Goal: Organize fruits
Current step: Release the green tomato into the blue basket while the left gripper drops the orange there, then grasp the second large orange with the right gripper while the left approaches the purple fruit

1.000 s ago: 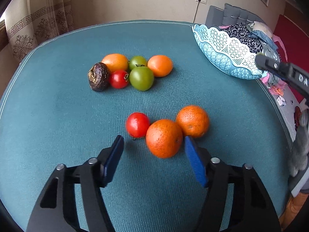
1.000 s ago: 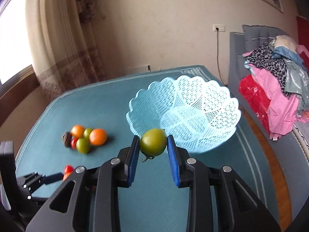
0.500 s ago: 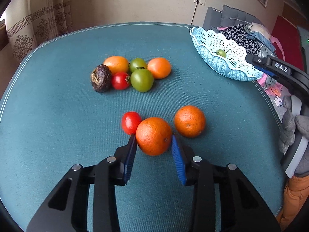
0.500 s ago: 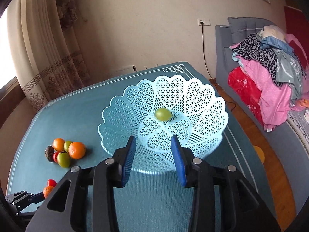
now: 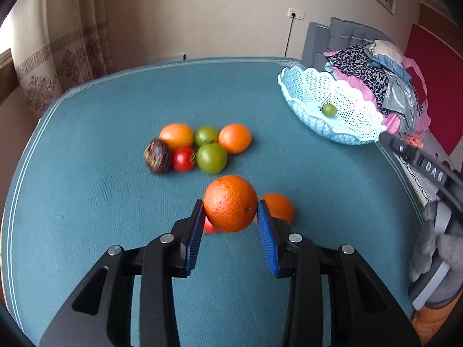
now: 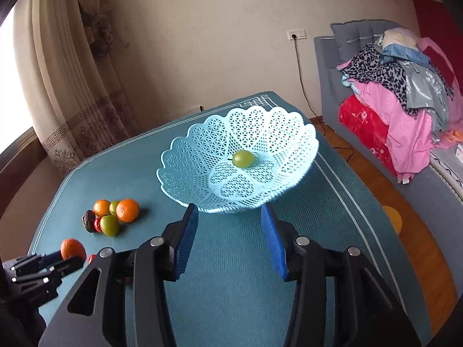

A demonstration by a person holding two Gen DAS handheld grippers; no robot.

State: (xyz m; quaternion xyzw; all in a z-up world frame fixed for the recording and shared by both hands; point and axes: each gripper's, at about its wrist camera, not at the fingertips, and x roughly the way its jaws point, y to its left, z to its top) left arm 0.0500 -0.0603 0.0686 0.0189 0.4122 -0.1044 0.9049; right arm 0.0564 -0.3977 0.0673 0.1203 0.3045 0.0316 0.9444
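Lifted now, one orange (image 5: 230,203) sits pinched in left fingers (image 5: 194,231); right fingers (image 6: 185,245) spreading, empty.

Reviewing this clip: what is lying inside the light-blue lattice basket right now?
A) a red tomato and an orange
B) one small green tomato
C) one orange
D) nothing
B: a single green tomato sits near the centre of the basket, while the oranges and red tomatoes remain outside it on the teal table.
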